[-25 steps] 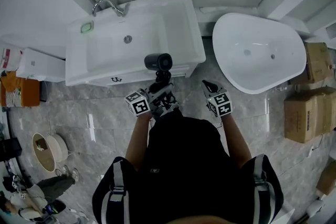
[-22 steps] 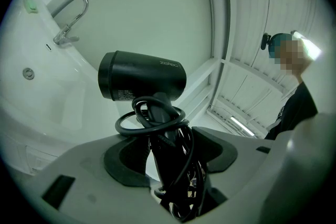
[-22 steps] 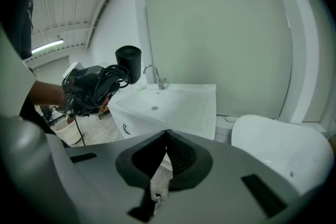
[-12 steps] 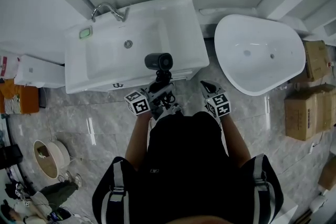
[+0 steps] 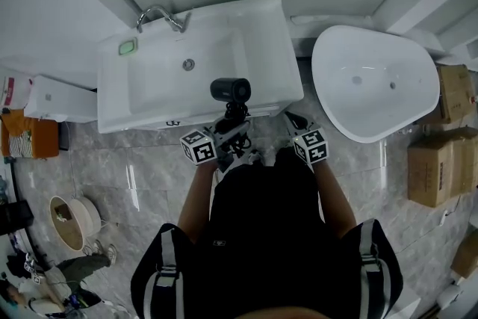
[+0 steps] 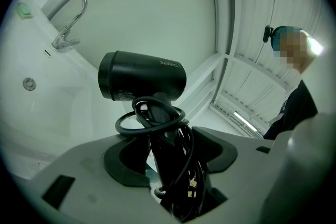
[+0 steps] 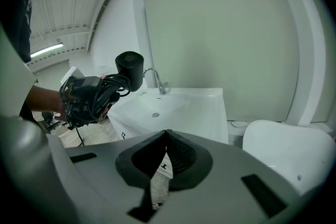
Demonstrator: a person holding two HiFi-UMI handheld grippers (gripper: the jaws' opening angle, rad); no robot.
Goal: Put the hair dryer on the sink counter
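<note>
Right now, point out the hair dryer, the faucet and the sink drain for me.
hair dryer (image 5: 229,90): head view, on the black barrel.
faucet (image 5: 157,10): head view, on the chrome spout's arch.
sink drain (image 5: 188,64): head view, on the metal ring in the basin.

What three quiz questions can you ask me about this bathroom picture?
1. True or false: the hair dryer already rests on the sink counter.
2. Fill in: the right gripper holds nothing, and its jaws are ___.
3. What clamps the dryer's handle? A. left gripper B. right gripper C. nothing

Key: 1 false, it is held up in the air; 2 shut; 3 A.
</note>
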